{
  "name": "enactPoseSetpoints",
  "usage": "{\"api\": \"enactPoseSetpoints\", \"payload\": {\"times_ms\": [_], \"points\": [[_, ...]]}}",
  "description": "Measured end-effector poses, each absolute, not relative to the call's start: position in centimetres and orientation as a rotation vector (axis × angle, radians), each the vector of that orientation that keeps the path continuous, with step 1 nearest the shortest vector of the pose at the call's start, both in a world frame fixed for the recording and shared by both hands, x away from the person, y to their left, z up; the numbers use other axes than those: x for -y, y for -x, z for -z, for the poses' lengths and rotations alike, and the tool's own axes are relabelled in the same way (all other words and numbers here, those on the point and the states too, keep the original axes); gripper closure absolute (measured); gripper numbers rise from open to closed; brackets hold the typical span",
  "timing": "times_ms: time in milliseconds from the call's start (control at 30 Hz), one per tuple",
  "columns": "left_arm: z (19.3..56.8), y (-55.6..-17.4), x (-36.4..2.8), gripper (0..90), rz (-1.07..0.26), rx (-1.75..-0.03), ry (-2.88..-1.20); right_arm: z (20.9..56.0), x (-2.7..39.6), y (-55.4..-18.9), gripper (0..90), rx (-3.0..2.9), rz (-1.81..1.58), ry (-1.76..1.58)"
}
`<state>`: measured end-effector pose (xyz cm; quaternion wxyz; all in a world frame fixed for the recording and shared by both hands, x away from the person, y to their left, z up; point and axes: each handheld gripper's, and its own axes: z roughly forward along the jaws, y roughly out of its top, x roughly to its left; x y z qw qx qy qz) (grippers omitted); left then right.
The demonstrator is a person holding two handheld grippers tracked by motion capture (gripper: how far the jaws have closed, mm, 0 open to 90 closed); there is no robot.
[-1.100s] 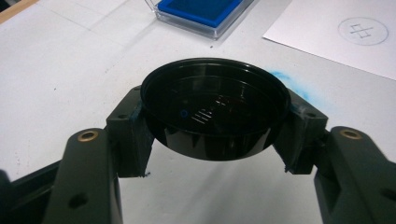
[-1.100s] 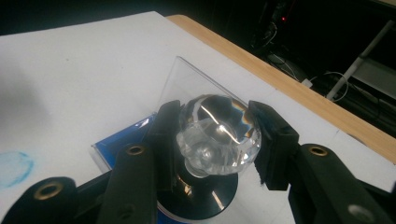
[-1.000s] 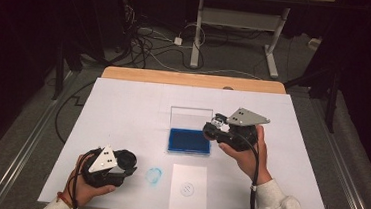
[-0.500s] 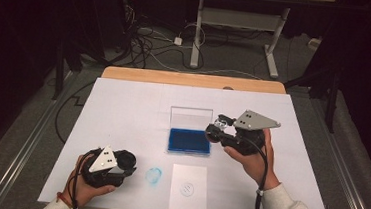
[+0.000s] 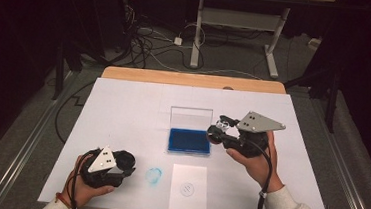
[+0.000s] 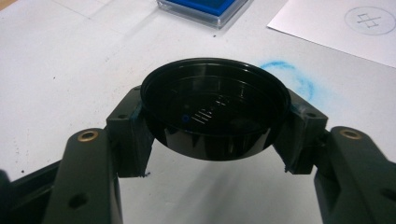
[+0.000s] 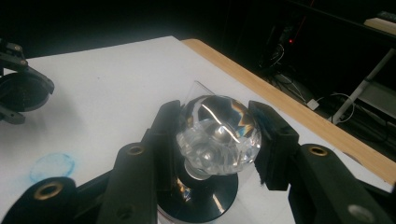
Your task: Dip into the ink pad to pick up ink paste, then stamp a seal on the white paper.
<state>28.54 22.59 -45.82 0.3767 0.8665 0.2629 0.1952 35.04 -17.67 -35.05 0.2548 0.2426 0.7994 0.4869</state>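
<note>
High view: left hand-held gripper (image 5: 118,165) at the near left of the bench (image 5: 123,104), clamped on a black cap (image 5: 125,159). Right hand-held gripper (image 5: 220,132), since a second ago shifted right and up, grips a stamp (image 5: 216,133) beside the blue ink pad (image 5: 188,140).
Left gripper view: cap (image 6: 214,106) gripped; blue smudge (image 6: 299,84), paper sheet (image 6: 345,28) beyond.
Right gripper view: stamp's faceted clear knob (image 7: 217,133) gripped.

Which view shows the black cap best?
The left gripper view: the black cap sits close between the jaws, its hollow inside visible. The high view shows it small and dark; the right gripper view shows it far off.
</note>
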Motion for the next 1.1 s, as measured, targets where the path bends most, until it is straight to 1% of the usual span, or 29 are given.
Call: {"api": "enactPoseSetpoints", "payload": {"times_ms": [767, 1100], "points": [[45.8, -28.5, -22.2, 37.0, -0.504, -0.666, -2.229, 33.3, 17.6, -33.1, 57.5, -2.132, -1.449, -0.602], [45.6, -28.4, -21.9, 37.0, -0.510, -0.655, -2.234, 33.3, 16.9, -31.8, 57.5, -2.165, -1.460, -0.554]]}}
